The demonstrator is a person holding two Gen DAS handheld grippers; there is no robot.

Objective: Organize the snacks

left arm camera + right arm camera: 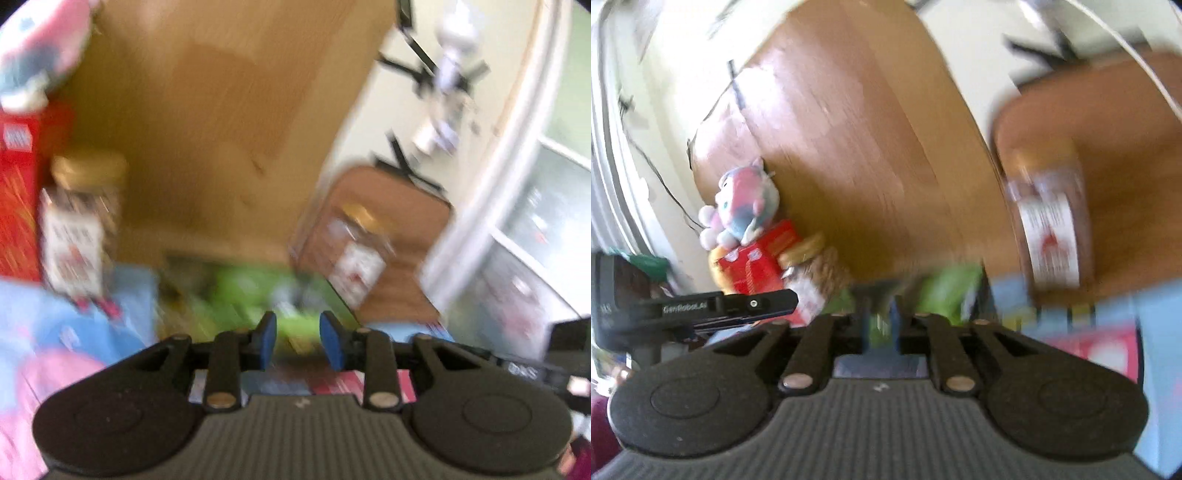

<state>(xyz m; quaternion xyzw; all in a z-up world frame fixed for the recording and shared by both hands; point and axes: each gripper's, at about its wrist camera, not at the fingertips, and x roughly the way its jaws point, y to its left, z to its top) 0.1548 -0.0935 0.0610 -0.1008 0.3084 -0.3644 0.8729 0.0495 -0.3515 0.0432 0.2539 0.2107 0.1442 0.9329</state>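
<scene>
Both views are motion-blurred. A green snack bag [251,295] lies at the near edge of the wooden table [207,110], just beyond my left gripper [297,339], whose blue pads stand apart with nothing between them. A gold-lidded jar [83,218] stands left beside a red box [18,199]. A second jar [356,251] sits on a brown chair [399,266]. In the right wrist view my right gripper [881,326] has its pads close together around a strip of the green bag [945,291]. The second jar [1049,229] is on the right.
A plush toy [742,206] sits on the red box [757,262] next to the gold-lidded jar [809,262]. The left gripper's body [701,302] shows at the left. Blue and pink packaging [55,350] lies below both grippers. Window frame [491,184] at right.
</scene>
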